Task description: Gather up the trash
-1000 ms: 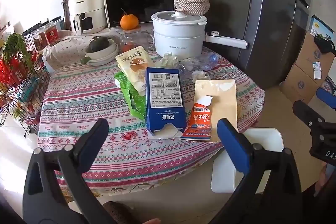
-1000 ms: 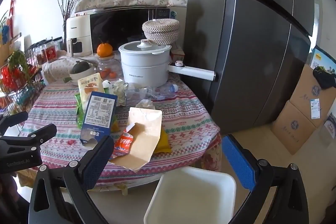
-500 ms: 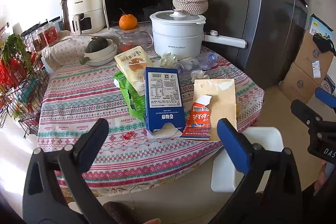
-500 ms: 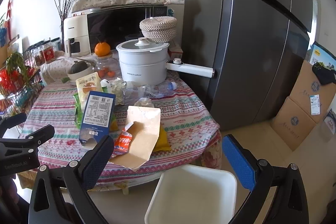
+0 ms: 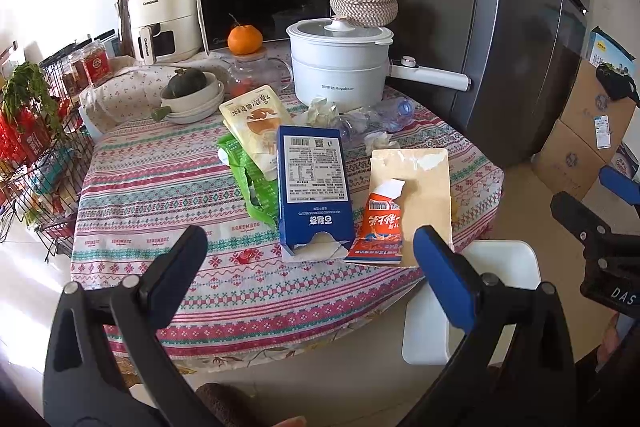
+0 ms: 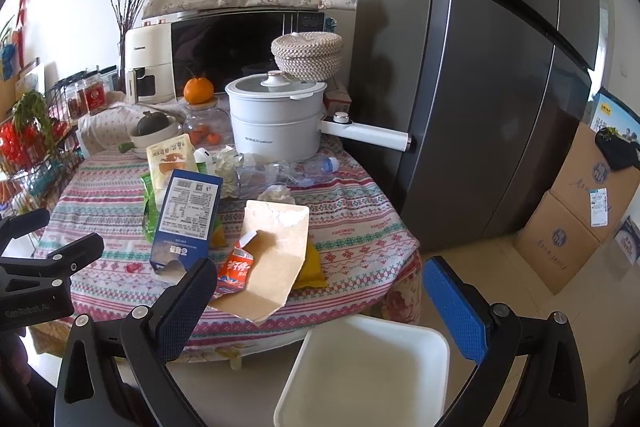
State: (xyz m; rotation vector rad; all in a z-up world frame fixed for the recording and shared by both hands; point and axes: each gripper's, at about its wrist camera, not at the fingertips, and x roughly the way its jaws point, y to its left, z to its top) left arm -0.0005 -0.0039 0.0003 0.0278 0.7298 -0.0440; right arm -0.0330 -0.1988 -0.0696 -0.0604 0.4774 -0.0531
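**Nothing picked yet: both claws wide, trash dead ahead**

Right now my left gripper (image 5: 306,253) hangs with its jaws spread wide and nothing between them, short of the near edge of the round table (image 5: 132,195). My right gripper (image 6: 320,287) is spread just as wide and equally empty, sitting lower and off to the right, above the white bin (image 6: 368,367) that stands on the floor against the table's near-right side.

Straight out from the left claw lies the blue carton (image 5: 314,187), flat on the patterned cloth with its torn end towards me and its long axis running away from me, almost in line with the fingers. Touching it on the right is the red-orange wrapper (image 5: 380,227), resting on a tan paper envelope (image 5: 424,187) that overhangs the table edge. To the carton's left, a green packet (image 5: 252,187) is partly tucked under a cream snack pouch (image 5: 256,119). Further back, crumpled paper (image 5: 320,109) and a squashed clear bottle (image 5: 380,117) lie just in front of the white electric pot (image 5: 340,67).

I judge the left claw the nearer one to the carton, which sits centred between its jaws; closing across the carton's width would suit. The right claw is closer to the envelope and the bin.
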